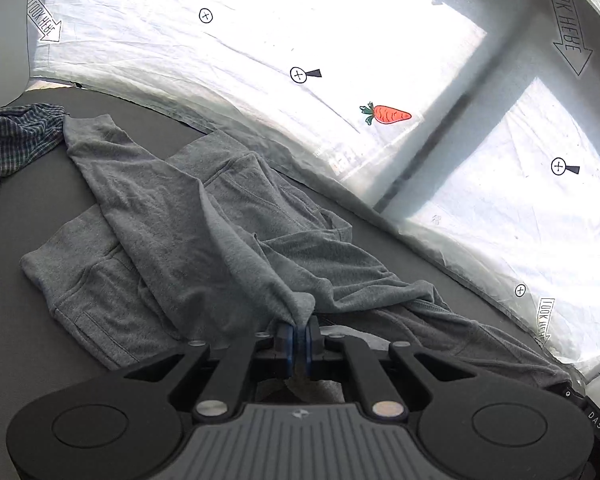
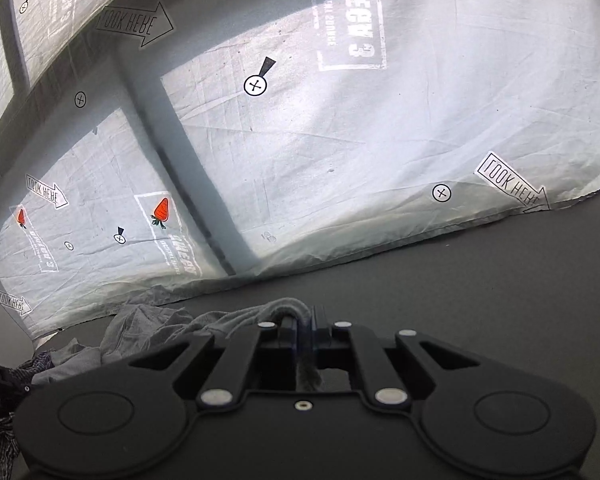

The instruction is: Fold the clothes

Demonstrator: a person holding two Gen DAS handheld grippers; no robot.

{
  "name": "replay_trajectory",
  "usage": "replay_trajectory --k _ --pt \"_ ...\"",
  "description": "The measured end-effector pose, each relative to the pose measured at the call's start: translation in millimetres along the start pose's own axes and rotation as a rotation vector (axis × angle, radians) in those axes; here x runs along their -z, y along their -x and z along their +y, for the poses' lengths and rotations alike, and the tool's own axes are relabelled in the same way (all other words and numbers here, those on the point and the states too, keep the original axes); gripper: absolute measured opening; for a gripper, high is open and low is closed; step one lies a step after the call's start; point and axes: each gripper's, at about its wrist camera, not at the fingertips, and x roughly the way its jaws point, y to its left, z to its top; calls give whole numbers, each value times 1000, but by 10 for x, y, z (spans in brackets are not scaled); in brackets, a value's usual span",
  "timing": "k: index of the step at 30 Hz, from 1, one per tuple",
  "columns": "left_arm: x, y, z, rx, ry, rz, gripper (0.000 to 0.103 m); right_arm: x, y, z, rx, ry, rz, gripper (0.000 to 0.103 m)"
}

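Both grippers are clamped on cloth: the left gripper has its blue-padded jaws pressed together on a bunched corner of the grey garment, and the right gripper pinches a rolled grey hem of what looks like the same piece, its jaws likewise closed on the fabric. From the left pinch the cloth rises in a taut ridge, so that corner seems lifted off the dark table while the rest of the garment lies spread beyond it, rumpled, with a sleeve-like strip running to the far left and stitched pocket seams showing on the near left panel. Farther left, at the edge of the table, a checked shirt lies in a loose heap, apart from the fold in hand. Behind everything hangs a white printed backdrop with a carrot sticker. By my reading the folding is at an early stage: one garment gripped and not yet laid over itself, no tidy fold visible, and the checked shirt untouched.
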Motion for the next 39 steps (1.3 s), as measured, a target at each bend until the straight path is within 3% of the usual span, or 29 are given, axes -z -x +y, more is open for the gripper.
replay_trajectory --k 4,13,19,24,27,31,35,39 --pt "-158 535 53 19 -21 -141 5 -184 322 6 -35 -28 -106 7" --pt "-395 1771 -173 117 -121 -491 5 -690 1369 471 -129 76 -381 7" --pt "-296 2648 -212 216 -128 -694 5 -933 2409 825 -188 164 -604 7" --pt "9 3358 -230 320 -169 -818 5 -945 3384 946 -196 185 -791 7" --pt "193 3684 -204 393 -170 -830 5 -906 3909 945 -191 176 -866 7" --pt "404 3933 -148 444 -186 -794 5 -822 4354 878 -200 144 -871 7" --pt "527 3880 -85 410 -161 -727 5 -708 4441 826 -198 121 -834 7" --pt "522 3724 -20 346 -129 -691 5 -701 4239 854 -190 113 -758 7"
